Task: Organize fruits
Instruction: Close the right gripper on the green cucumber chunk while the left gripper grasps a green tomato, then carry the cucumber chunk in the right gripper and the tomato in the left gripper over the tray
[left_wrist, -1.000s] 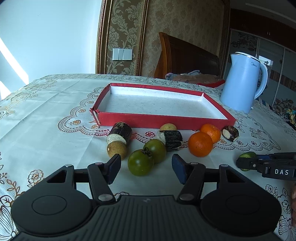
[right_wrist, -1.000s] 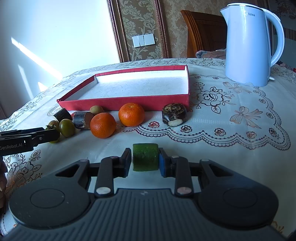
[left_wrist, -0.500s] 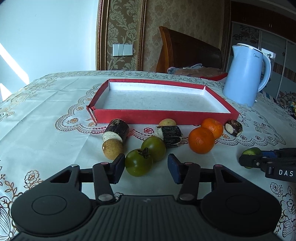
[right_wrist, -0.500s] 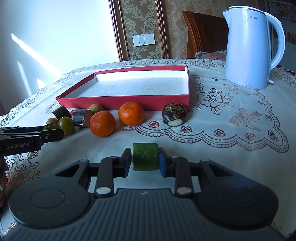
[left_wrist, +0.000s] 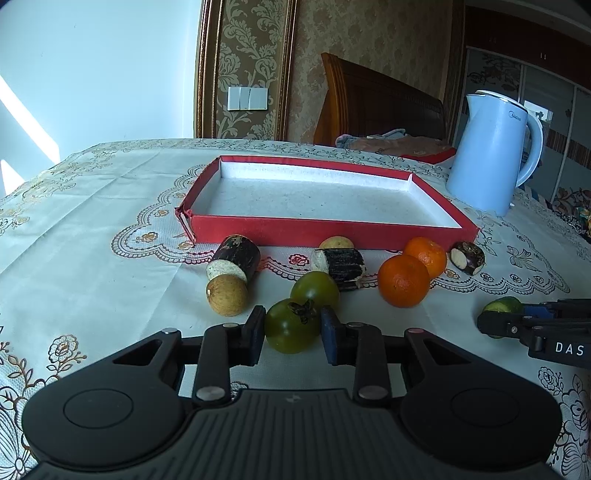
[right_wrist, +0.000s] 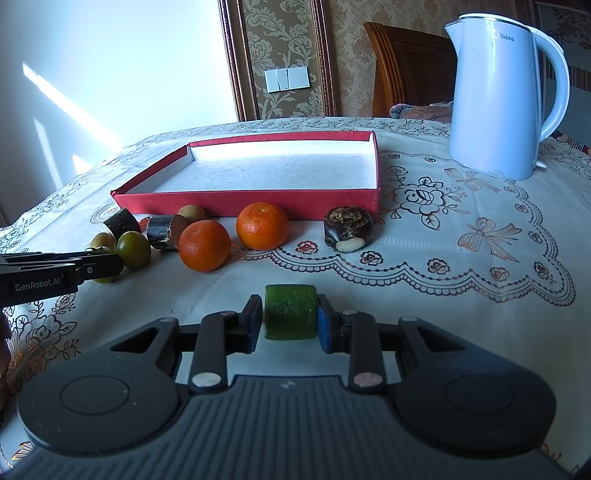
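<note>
Blue kettle (right_wrist: 506, 92) on lace tablecloth (right_wrist: 461, 258) – wall switch (right_wrist: 287, 79) behind.

Right gripper (right_wrist: 290, 320) clamps a green cucumber chunk (right_wrist: 290, 312) over the embroidered tablecloth (right_wrist: 461, 266). Behind it, two tangerines (right_wrist: 204, 245) sit just before the red tray's (right_wrist: 243, 206) near wall. The left gripper (right_wrist: 92, 266) pokes in beside a green tomato (right_wrist: 133, 249); a white kettle (right_wrist: 506, 92) stands at the far right.

A round dark-green tomato (left_wrist: 291, 326) with a dried calyx and a short green cylinder of fruit (right_wrist: 290, 312) lie near two glossy orange mandarins (left_wrist: 403, 280) before the shallow, white-lined red cardboard tray (left_wrist: 332, 232)
</note>
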